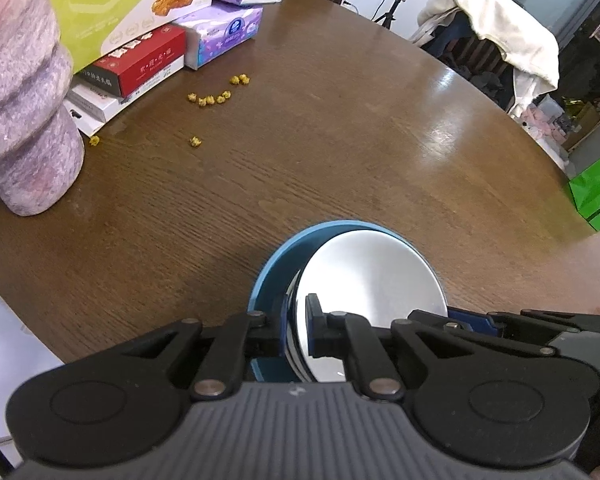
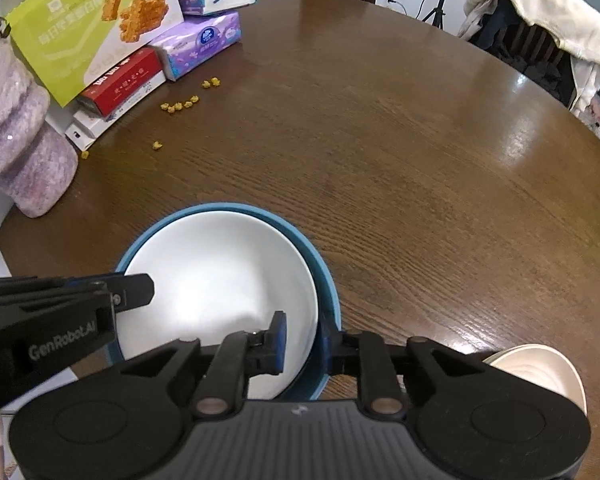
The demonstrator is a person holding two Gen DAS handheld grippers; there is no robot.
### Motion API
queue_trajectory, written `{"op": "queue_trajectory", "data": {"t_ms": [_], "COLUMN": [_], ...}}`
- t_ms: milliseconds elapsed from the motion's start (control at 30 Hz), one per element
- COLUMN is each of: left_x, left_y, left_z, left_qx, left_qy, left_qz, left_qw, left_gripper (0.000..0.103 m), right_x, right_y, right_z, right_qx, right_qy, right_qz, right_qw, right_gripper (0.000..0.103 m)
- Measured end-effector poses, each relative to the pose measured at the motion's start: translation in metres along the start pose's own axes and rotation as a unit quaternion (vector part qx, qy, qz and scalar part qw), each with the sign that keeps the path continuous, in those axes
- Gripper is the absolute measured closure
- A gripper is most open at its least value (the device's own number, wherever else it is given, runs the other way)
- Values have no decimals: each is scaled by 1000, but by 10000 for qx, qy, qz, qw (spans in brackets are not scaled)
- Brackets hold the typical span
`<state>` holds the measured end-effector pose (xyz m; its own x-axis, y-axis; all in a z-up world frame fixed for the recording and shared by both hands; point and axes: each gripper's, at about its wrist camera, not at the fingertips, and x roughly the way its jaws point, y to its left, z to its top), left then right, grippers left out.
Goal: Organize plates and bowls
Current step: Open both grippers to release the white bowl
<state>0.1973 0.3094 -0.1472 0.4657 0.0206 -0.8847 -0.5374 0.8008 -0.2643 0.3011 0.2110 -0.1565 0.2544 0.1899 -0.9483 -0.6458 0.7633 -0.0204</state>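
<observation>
At the near edge of the round wooden table (image 2: 380, 140), a white plate (image 2: 220, 280) sits nested inside a blue plate (image 2: 327, 280), the pair resting flat. The left gripper (image 1: 294, 332) pinches the stack's left rim, its jaws nearly closed with both rims between the pads. The right gripper (image 2: 302, 340) straddles the right rim, but its jaws stand a little apart, a gap showing between pad and plate; I judge it is letting go, not gripping.

A cream bowl (image 2: 540, 372) waits just to the right, close to the table's near edge.

The stacking of the plates looks done; next, I judge, both tongs need to free the rims and lift clear without dragging the stack, then turn to the bowl.

Further off, small yellow crumbs (image 2: 180, 106) lie scattered toward the far left, before tissue packs (image 2: 198, 46) and snack boxes (image 2: 92, 28).
</observation>
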Motion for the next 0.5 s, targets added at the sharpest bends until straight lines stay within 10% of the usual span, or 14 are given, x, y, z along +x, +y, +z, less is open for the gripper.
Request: {"op": "queue_trajectory", "data": {"t_ms": [500], "left_x": [-35], "left_y": [2], "left_z": [-10], "left_qx": [593], "left_qy": [-427], "left_qz": [-208], "left_qw": [9971], "left_gripper": [26], "right_x": [-56], "right_y": [-48], "right_z": [-39], "right_qx": [334], "right_qy": [-789], "right_qz": [532], "right_qw": [9949], "right_gripper": [19]}}
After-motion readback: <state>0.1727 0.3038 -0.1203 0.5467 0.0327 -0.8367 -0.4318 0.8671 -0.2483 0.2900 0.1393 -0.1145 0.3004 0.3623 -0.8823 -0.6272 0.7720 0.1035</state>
